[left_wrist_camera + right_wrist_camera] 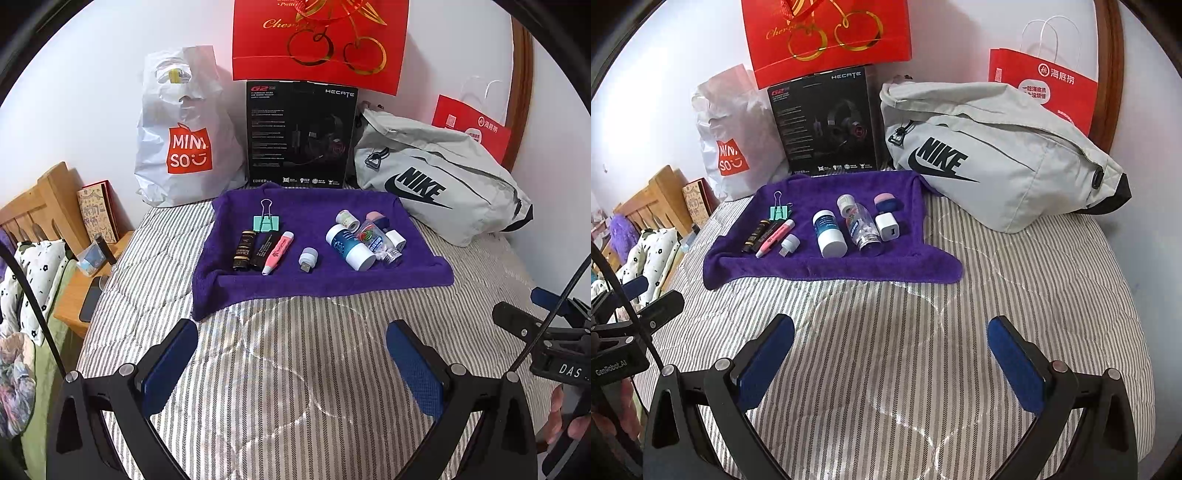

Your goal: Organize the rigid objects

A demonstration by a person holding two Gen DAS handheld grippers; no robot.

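A purple towel point(317, 288) point(827, 271) lies on the striped bed with small things on it. On its left are a green binder clip point(266, 221) point(780, 211), a dark tube point(244, 249) point(756, 235), a pink marker point(277, 252) point(775, 237) and a small USB plug point(306, 260) point(789, 244). On its right are a white-and-blue bottle point(349, 246) point(829, 237), a clear bottle point(373, 236) point(862, 229), a white charger point(396, 239) point(889, 226) and a tape roll point(348, 219). My left gripper point(291, 362) and right gripper point(891, 360) are open and empty, above the bedding in front of the towel.
A grey Nike bag point(439, 181) point(997, 155), a black headset box point(299, 134) point(827, 122), a white Miniso bag point(184, 140) and red paper bags point(317, 40) point(1045, 85) stand behind the towel. A wooden nightstand point(74, 291) is at the left.
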